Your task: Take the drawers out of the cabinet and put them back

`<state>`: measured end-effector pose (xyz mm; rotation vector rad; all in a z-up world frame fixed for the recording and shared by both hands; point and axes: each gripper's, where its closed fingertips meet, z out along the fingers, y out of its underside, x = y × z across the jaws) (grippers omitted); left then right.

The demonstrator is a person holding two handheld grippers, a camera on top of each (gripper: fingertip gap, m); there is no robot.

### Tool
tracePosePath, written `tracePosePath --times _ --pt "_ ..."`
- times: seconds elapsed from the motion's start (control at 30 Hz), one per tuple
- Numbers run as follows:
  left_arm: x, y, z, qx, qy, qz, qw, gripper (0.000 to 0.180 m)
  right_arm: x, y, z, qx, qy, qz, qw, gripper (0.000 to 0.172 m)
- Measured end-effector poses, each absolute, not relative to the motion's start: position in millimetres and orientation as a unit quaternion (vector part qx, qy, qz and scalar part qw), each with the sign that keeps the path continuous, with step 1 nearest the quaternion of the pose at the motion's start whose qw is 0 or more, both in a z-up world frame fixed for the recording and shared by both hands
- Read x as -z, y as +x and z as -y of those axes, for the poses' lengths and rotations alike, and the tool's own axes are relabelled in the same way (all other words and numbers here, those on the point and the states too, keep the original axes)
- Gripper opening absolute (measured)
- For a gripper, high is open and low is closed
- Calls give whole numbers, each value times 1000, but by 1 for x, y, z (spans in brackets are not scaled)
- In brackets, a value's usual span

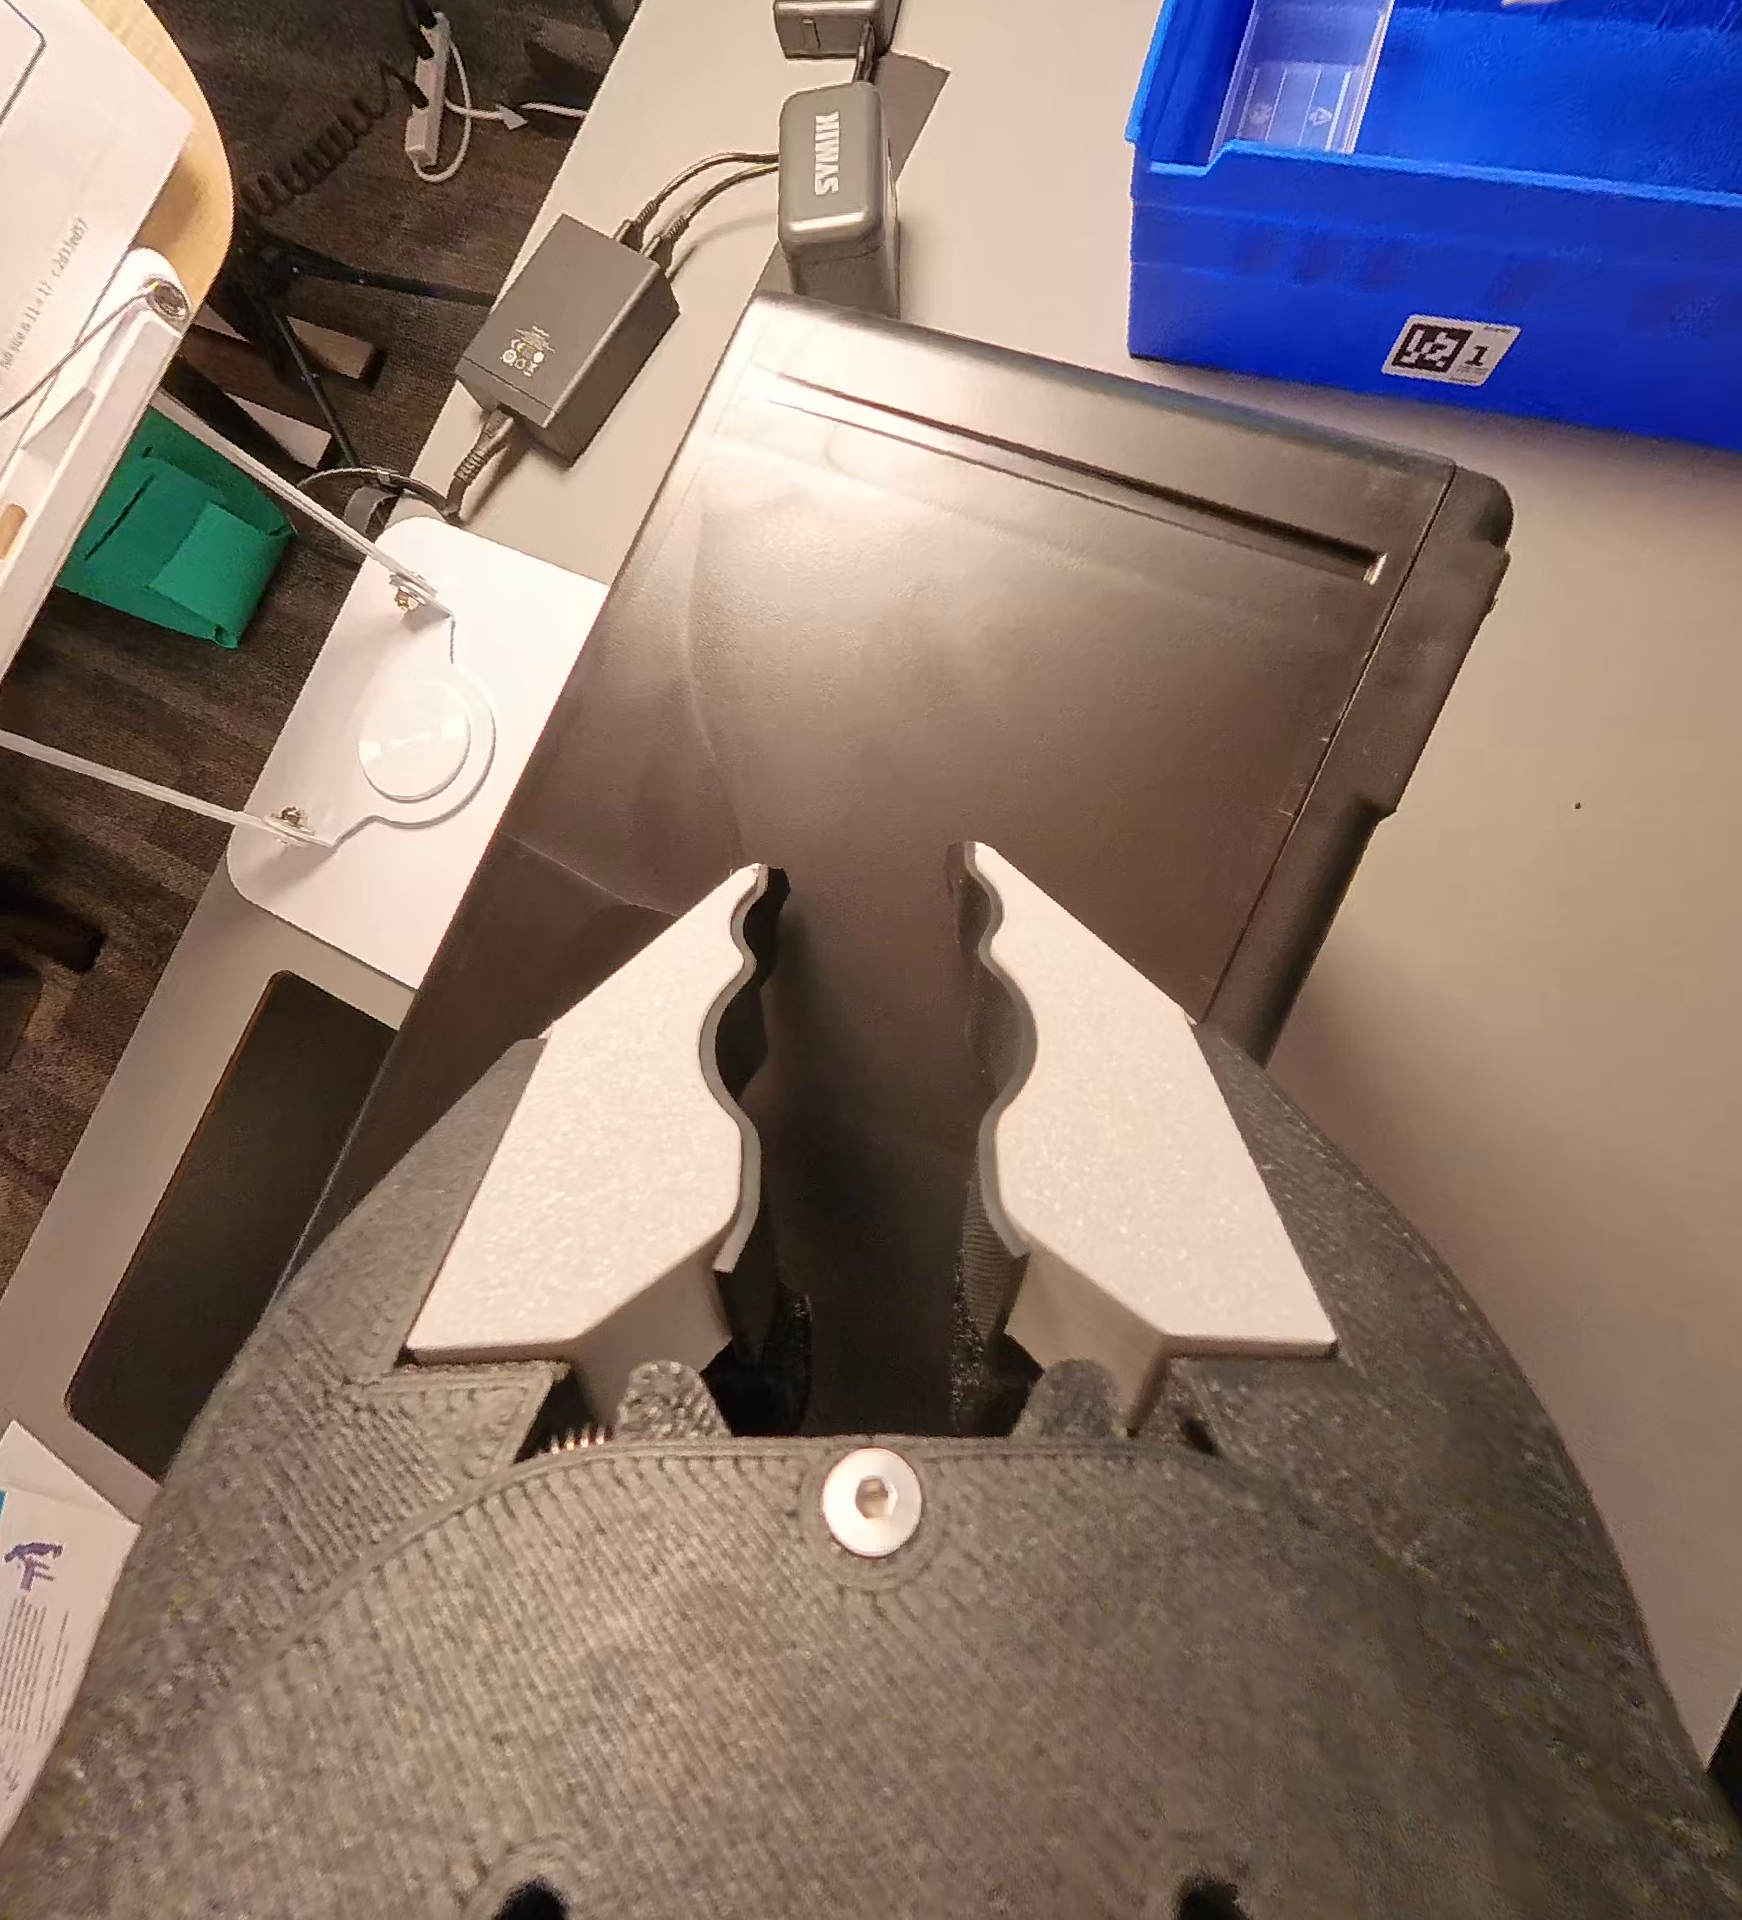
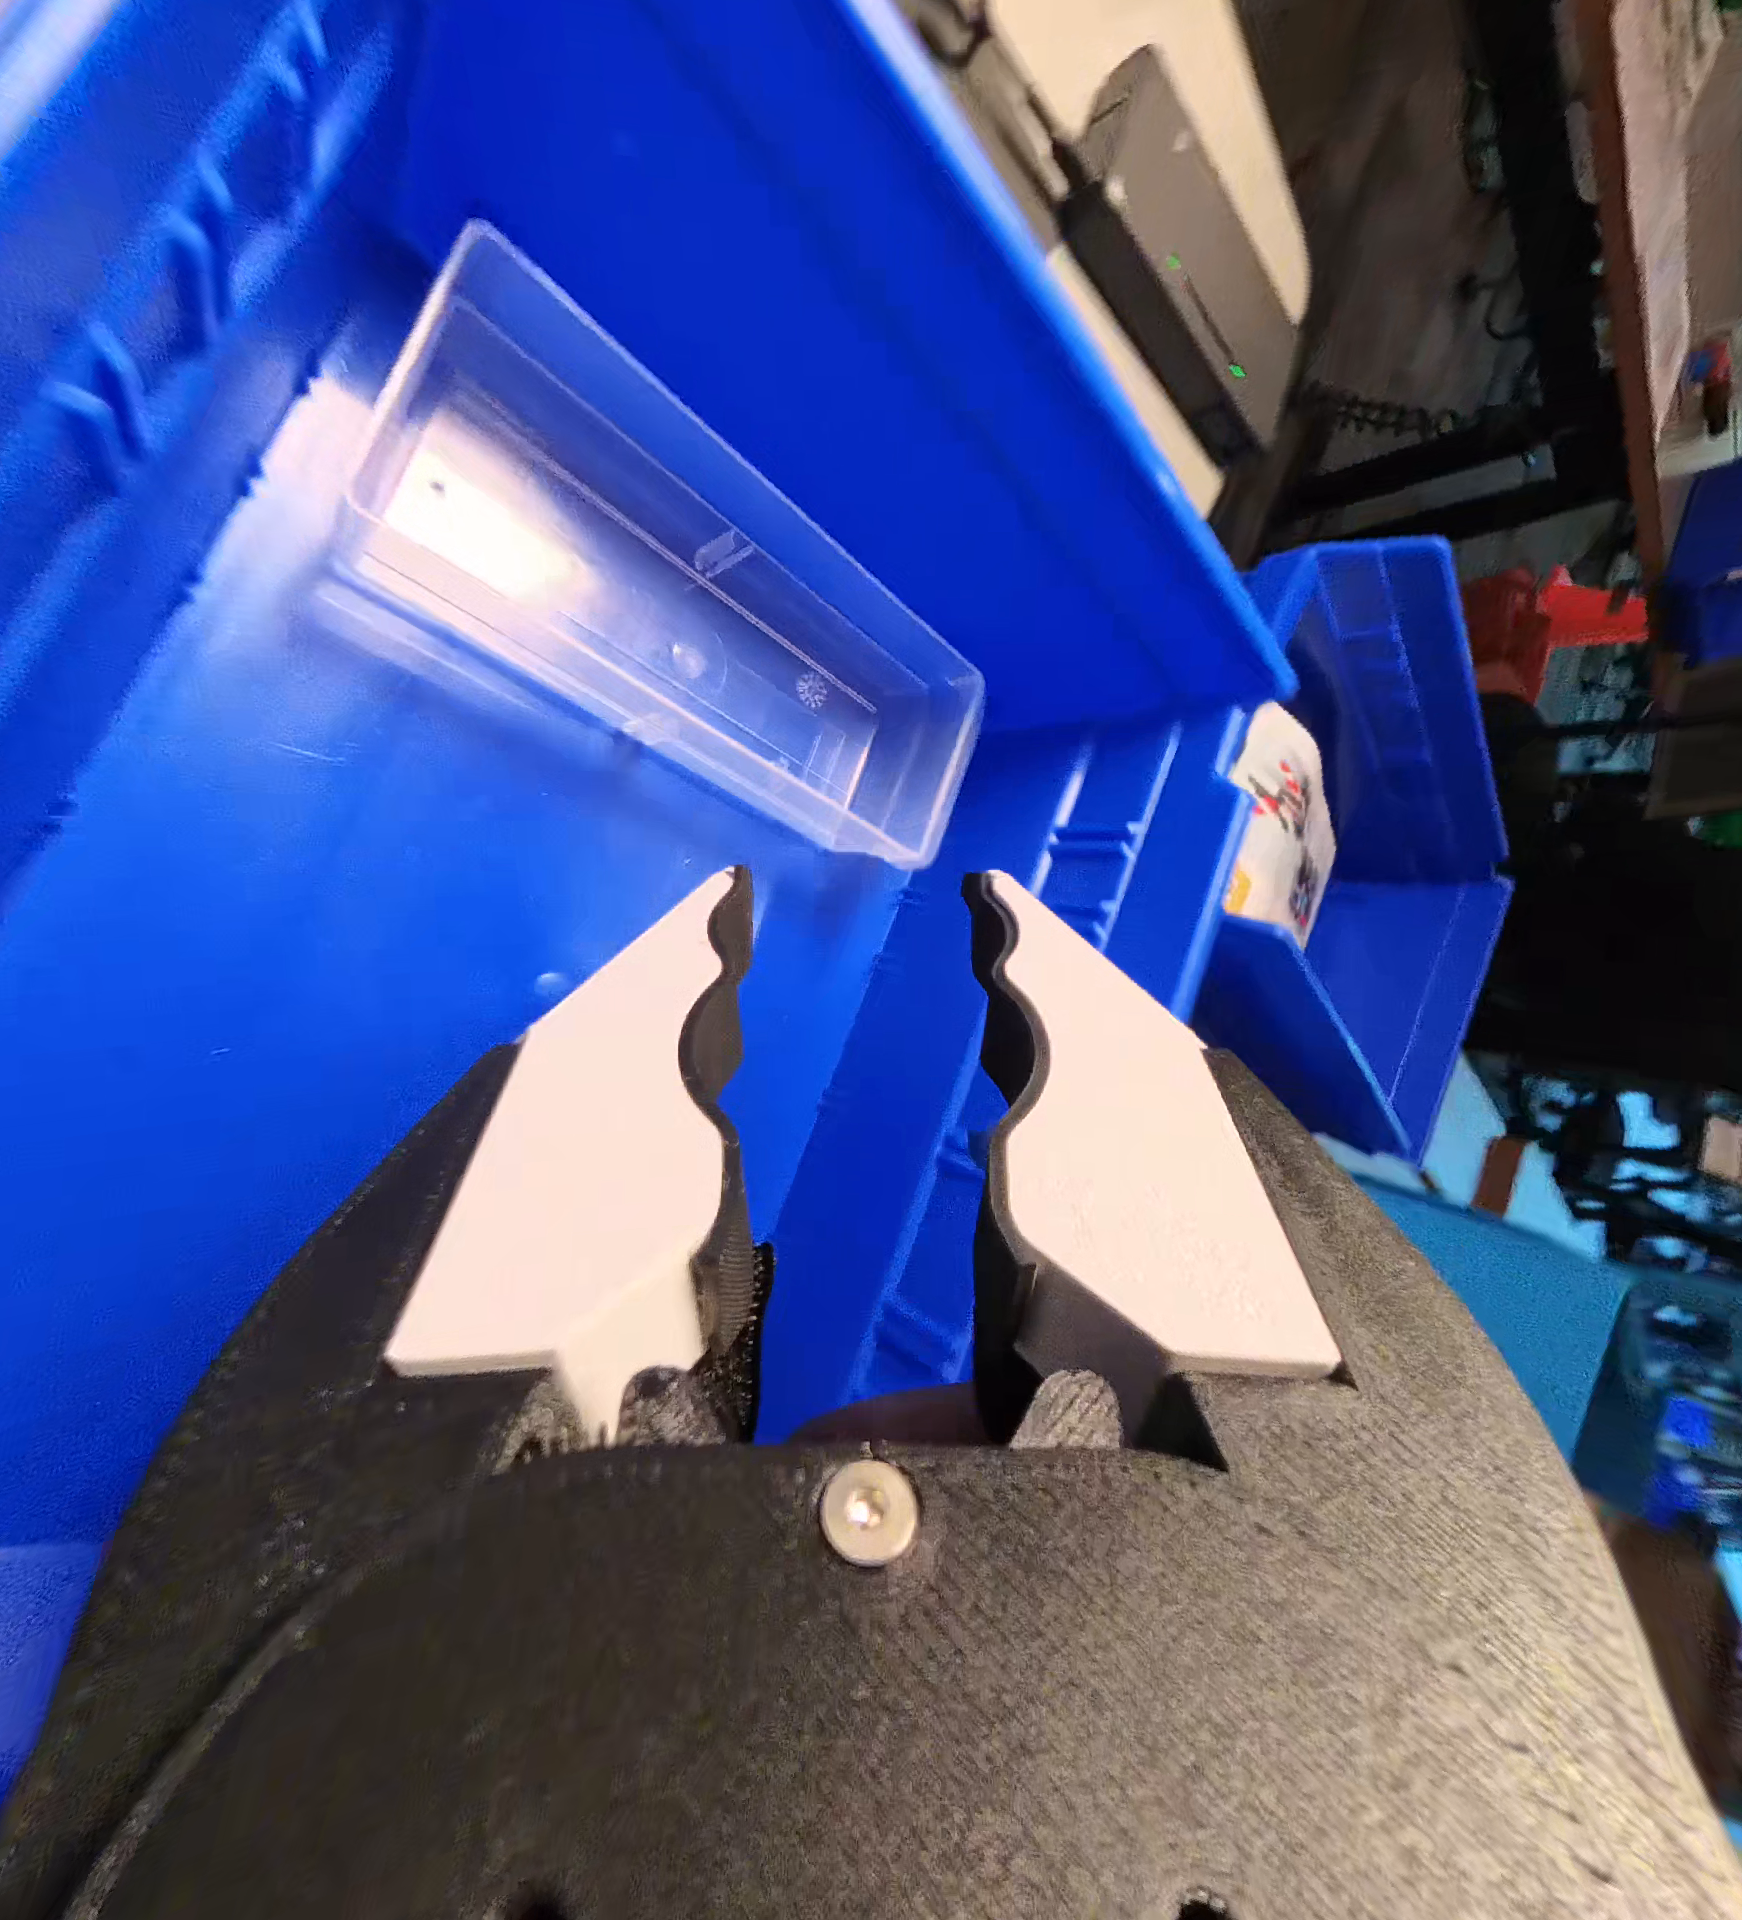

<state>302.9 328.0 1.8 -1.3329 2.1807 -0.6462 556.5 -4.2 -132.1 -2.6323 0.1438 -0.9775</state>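
Blue, black and clear in my feeds

I see a glossy black plastic cabinet (image 1: 1002,644) on grey table (image 1: 1573,935); a clear plastic drawer (image 2: 638,582) in a bright blue plastic bin (image 2: 223,935).

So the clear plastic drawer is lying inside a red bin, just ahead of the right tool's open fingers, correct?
Not quite: the bin is blue, not red. The right wrist view shows the clear plastic drawer lying inside it, just ahead of the right tool, whose fingers are open and hold nothing.

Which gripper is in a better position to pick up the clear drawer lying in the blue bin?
The right gripper, probably. Its open, empty fingers point into the blue bin, just short of the clear drawer. The left gripper is open above the black cabinet, away from the bin.
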Motion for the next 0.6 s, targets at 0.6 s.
tracePosePath --times 0.6 --pt "1 306 -328 254 -500 -798 223 33 75 246 -235 -176 -691 -238 660 42"
